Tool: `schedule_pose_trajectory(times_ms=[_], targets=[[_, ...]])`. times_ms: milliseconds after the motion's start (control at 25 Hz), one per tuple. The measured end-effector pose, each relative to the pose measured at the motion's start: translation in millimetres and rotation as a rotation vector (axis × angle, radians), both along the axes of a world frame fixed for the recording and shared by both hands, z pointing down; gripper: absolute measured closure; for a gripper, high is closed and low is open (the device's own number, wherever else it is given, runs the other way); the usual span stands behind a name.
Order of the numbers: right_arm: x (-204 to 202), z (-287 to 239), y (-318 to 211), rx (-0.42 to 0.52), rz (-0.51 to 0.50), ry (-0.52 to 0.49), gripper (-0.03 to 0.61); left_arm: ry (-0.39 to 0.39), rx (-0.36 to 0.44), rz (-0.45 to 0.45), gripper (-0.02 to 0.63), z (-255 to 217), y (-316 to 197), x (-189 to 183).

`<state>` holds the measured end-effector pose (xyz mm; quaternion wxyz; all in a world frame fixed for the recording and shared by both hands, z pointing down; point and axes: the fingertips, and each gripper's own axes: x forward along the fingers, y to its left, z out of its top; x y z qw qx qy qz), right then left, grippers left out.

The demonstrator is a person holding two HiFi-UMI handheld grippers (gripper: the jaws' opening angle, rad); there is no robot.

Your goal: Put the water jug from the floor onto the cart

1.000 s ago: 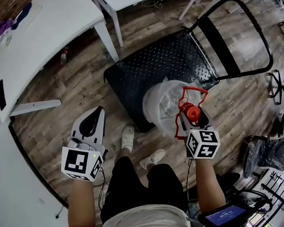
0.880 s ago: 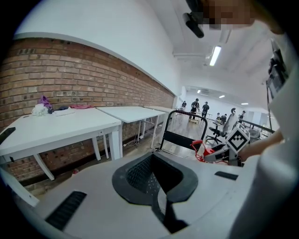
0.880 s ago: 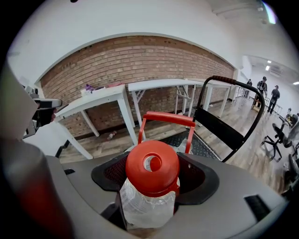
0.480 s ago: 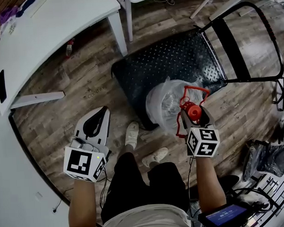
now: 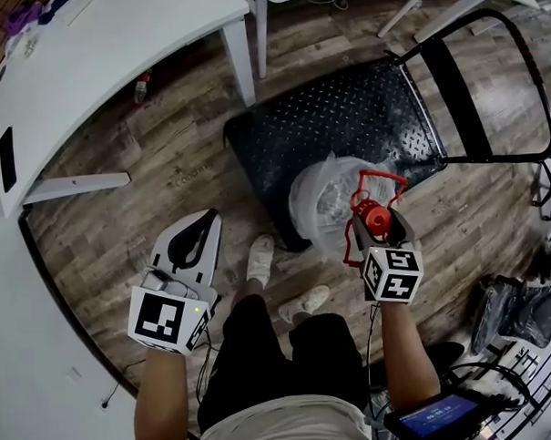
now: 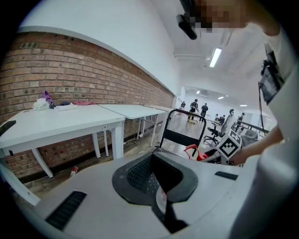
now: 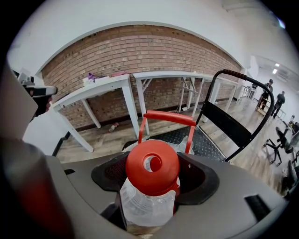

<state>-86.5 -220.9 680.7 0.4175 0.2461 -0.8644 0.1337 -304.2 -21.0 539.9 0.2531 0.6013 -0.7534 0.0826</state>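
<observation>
**Jug held by the neck over the cart's near edge**

The right gripper [image 5: 377,223] has its jaws clamped on the neck of the water jug [image 5: 327,196], just under the red cap [image 5: 376,216]. The jug's long axis runs steeply down. The cap is up toward the person and the clear body hangs below, over the near edge of the cart [image 5: 344,120]. Whether it touches the deck cannot be told.

Only the right gripper view shows the round hole in the cap and the red carry handle [image 7: 169,117] standing up beyond it. What the jug holds cannot be made out through the crinkled plastic.

The left gripper [image 5: 201,229], well apart over the wooden floor [image 5: 146,175], has its jaws together on nothing. Its view looks sideways at the cart's black push frame [image 6: 180,138].

Beyond stand white tables [image 5: 113,57] and, in the gripper views, a brick wall [image 7: 140,51].
</observation>
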Motion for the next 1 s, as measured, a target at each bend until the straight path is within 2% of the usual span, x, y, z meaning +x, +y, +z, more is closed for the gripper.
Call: schedule_pose_trajectory(times_ms=[600,800,1000], targets=[[-10,1,9,0.016,-0.002,0.013,0.264,0.034,0.007,0.041,0.614,2,4,4],[-10,-49,6,0.045,0.038,-0.064,0.264,0.008,0.033,0.082,0.614,-20,-15,3],[-3,-127,-11,0.142,0.109,-0.185,0.264,-0.041,0.106,0.168,0.614,-60,-56,6]])
